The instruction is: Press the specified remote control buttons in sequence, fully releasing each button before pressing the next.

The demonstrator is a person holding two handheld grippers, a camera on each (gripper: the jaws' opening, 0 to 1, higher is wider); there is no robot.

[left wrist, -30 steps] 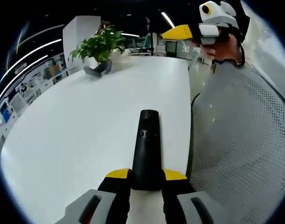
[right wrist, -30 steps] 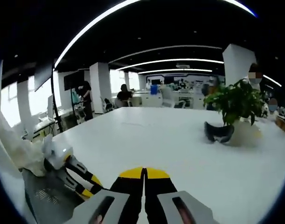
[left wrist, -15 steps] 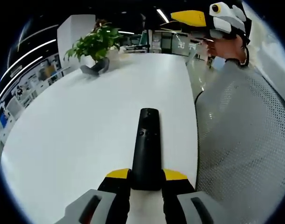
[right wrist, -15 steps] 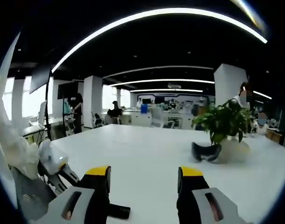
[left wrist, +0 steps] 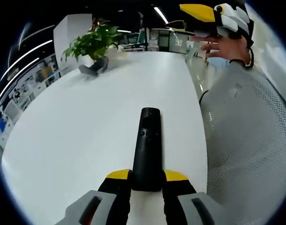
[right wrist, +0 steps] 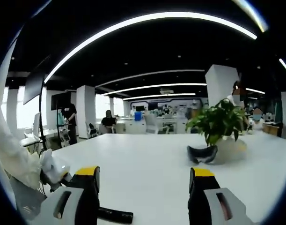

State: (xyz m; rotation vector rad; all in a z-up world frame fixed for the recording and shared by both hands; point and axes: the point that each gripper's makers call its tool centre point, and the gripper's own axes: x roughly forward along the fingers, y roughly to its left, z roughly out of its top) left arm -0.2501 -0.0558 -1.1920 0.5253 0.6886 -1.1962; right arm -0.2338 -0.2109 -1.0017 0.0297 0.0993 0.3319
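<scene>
In the left gripper view the left tongs (left wrist: 146, 177) rise from the bottom centre, their yellow-tipped jaws clamped on the near end of the black remote (left wrist: 147, 150). The remote runs up the middle of the frame over the white bench (left wrist: 77, 126), its small buttons showing near the far end. At the upper right of that frame the right tongs (left wrist: 199, 11) hang high above the bench, held in a hand (left wrist: 224, 47), with a white mesh sleeve (left wrist: 245, 136) filling the right side below. A plant (left wrist: 92, 43) stands at the upper left on the far part of the bench, with a dark object (left wrist: 95, 69) just in front of it.

In the right gripper view the right tongs (right wrist: 145, 180) stand wide apart at the bottom with nothing between them. The remote (right wrist: 115, 215) lies low in the frame, left of centre, with the left tongs (right wrist: 63, 176) at its left end. The plant (right wrist: 216, 121) sits at right of centre. People stand far back at the left.
</scene>
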